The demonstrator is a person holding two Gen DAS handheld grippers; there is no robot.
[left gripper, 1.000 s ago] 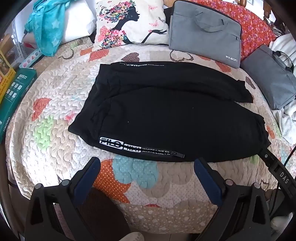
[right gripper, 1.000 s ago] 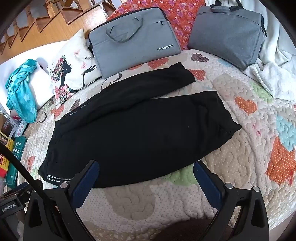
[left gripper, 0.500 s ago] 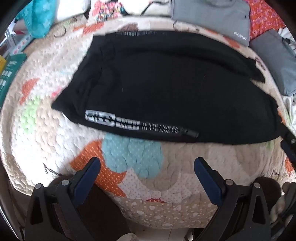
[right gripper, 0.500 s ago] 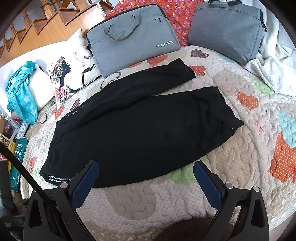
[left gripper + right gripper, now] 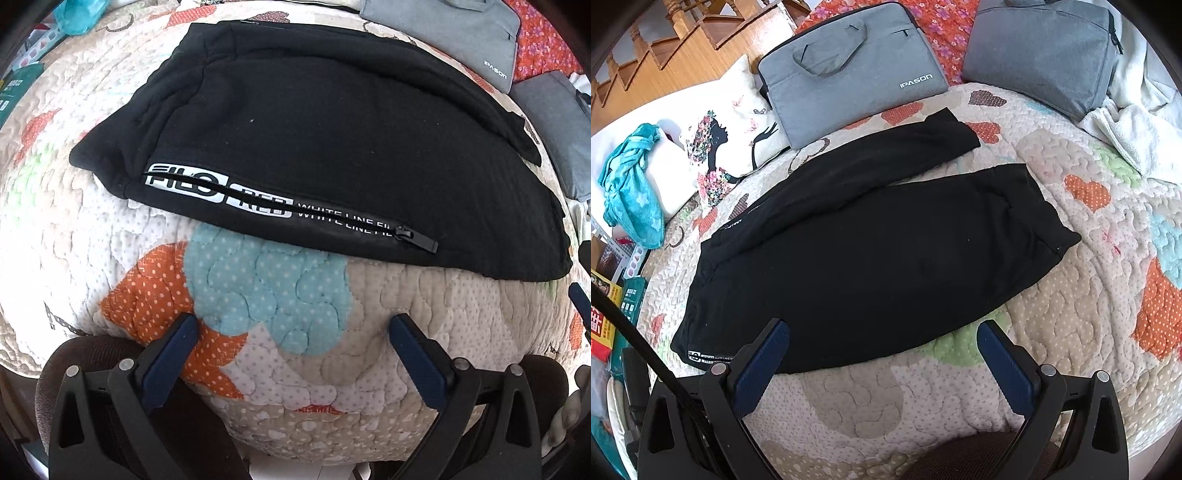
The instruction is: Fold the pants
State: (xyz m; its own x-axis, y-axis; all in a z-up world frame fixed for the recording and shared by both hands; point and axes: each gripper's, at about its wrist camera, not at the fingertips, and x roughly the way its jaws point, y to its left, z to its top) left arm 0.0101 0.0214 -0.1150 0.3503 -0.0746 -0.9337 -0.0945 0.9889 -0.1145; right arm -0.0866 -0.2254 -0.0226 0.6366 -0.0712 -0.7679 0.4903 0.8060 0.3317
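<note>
While I look through the left wrist camera, my left gripper [image 5: 291,334] hangs with its jaws spread wide and nothing between them, low over the patchwork quilt [image 5: 266,280] at the near edge of the bed. Just ahead lie the black sweatpants [image 5: 332,140], spread flat, the waistband toward the left and the legs running off to the right. The zip pocket with white lettering [image 5: 288,206] runs along the near hem, its puller [image 5: 415,238] at the right end.

From the right wrist camera, my right gripper [image 5: 882,338] is likewise wide open and empty, with its left finger [image 5: 761,354] in front of the near edge of the cloth (I cannot tell whether it touches). The pants [image 5: 871,251] lie in a shallow V: the far leg reaches toward the grey IPASON laptop bag [image 5: 849,81], the near leg ends in a cuff [image 5: 1052,236] on the right. A second grey bag [image 5: 1041,55], a printed cushion [image 5: 727,147] and a teal cloth [image 5: 631,184] ring the garment without touching it.

I judge the fabric a thick, soft fleece: limp, light, not slippery, likely to sag and drag on the quilt. I would pinch the waistband corner with the left and the near cuff with the right, taking both layers.
</note>
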